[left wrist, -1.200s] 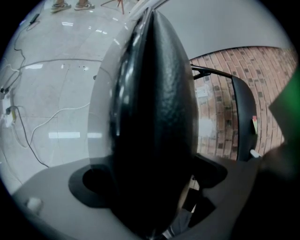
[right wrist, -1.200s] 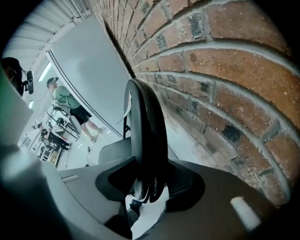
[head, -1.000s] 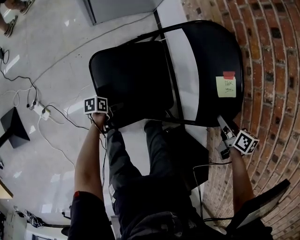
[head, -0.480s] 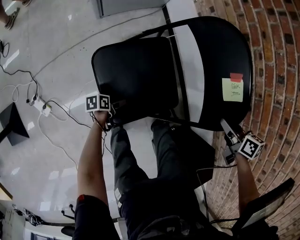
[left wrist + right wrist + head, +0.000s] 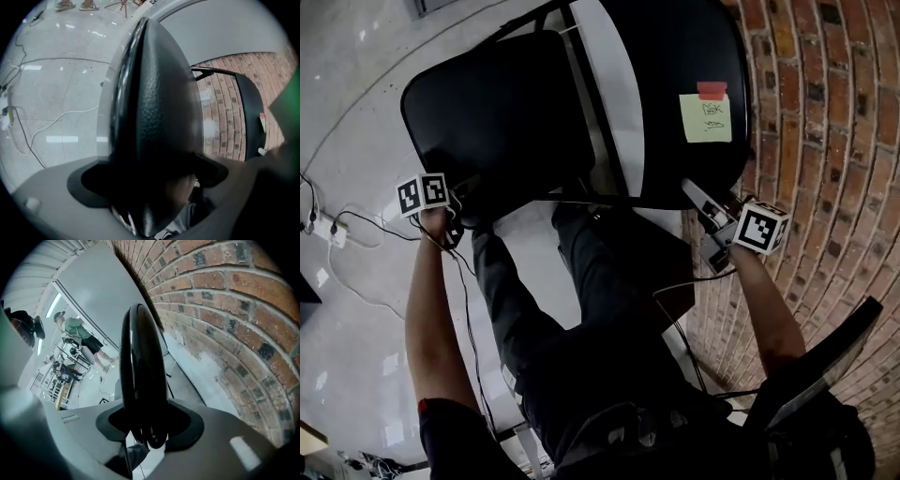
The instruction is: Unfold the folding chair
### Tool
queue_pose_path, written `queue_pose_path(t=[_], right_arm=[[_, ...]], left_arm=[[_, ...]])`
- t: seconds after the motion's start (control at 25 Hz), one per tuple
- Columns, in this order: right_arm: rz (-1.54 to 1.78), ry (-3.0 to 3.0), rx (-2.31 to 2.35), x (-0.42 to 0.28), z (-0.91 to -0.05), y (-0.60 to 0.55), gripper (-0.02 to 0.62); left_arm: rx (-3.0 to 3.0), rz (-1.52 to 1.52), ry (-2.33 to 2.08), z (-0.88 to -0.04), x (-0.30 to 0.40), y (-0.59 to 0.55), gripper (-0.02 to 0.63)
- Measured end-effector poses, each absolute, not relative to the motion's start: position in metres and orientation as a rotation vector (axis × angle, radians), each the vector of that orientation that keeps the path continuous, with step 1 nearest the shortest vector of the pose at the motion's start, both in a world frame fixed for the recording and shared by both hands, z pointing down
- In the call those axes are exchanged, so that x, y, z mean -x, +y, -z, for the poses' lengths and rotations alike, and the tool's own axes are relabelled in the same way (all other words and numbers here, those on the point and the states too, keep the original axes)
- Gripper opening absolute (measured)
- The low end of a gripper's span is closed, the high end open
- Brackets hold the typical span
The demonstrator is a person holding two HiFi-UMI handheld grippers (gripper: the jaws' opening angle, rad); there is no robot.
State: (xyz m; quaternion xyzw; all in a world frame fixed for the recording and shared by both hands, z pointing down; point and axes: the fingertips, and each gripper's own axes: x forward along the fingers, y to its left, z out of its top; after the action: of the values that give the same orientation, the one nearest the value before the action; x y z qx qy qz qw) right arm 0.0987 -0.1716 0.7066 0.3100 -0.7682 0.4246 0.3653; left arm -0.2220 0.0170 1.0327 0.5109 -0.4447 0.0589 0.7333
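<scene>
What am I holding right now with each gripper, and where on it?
The black folding chair: the left gripper clamps the near edge of its padded black seat, the right gripper clamps its black backrest's rim.

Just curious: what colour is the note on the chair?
The note is pale yellow; clearest in the head view.

Both arms stretched forward and down, left gripper (image 5: pixel 456 228) clamped on the near edge of the chair seat (image 5: pixel 497 103), right gripper (image 5: pixel 701 201) jaws opening, rim of the chair back (image 5: pixel 675 47) between them.
</scene>
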Motion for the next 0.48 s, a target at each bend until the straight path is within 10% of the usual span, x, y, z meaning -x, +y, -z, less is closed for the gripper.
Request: queue_pose_path(t=[0.48], right_arm=[[-1.21, -1.939, -0.867, -0.094, -0.716, -0.166, 0.169]], left_arm=[[-1.117, -0.216, -0.899, -1.023, 0.213, 0.031, 0.548]])
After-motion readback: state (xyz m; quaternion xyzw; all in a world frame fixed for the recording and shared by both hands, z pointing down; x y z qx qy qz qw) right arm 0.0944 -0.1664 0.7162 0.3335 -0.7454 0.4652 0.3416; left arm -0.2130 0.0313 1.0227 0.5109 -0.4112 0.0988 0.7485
